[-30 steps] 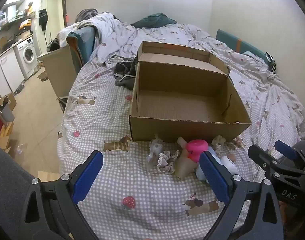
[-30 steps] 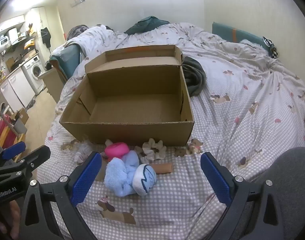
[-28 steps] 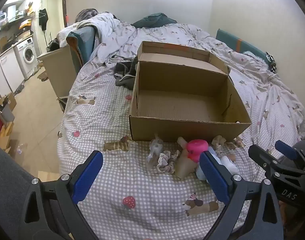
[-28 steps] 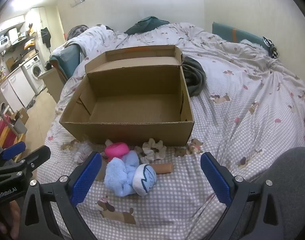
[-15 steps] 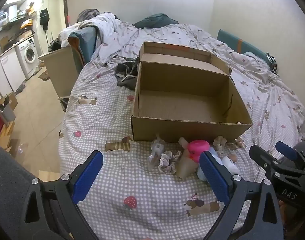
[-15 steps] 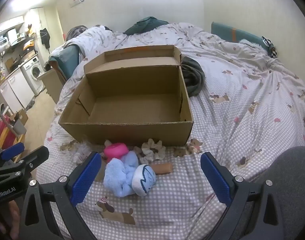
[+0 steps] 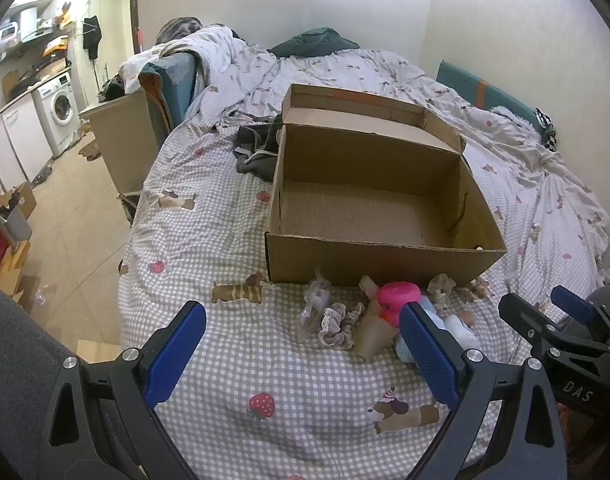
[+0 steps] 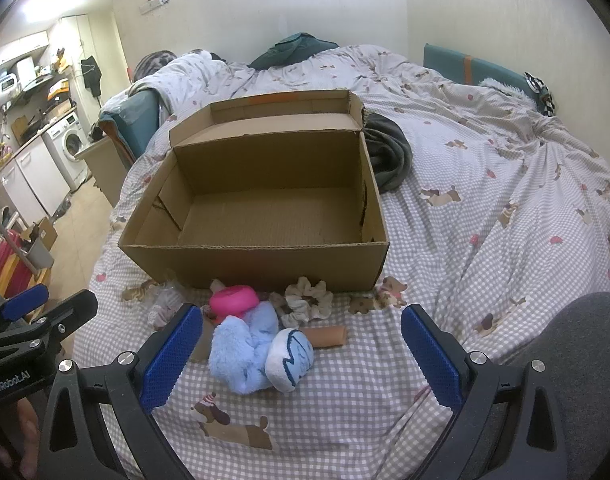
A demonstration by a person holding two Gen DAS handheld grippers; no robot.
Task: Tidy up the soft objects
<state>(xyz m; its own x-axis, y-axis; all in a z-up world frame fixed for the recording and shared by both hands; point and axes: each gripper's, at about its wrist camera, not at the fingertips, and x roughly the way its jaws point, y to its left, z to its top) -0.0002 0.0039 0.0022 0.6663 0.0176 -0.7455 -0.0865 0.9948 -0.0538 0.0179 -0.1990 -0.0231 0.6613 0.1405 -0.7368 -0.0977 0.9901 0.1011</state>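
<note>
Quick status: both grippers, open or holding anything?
Left gripper: open, holding nothing.
Right gripper: open, holding nothing.

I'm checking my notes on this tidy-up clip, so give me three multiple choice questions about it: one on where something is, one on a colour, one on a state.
1. Where do the soft toys lie?
A. Inside the box
B. On the bed in front of the box
C. On the floor

2. What colour is the round cap-shaped toy?
A. Pink
B. Green
C. Yellow

3. How are both grippers' jaws?
A. Shut on a toy
B. Shut on nothing
C. Open, holding nothing

Answers:
1 B: the fluffy blue toy and scrunchie lie before the cardboard box, whose floor is bare.
2 A: the pink toy.
3 C: the left gripper and right gripper are spread wide.
</note>
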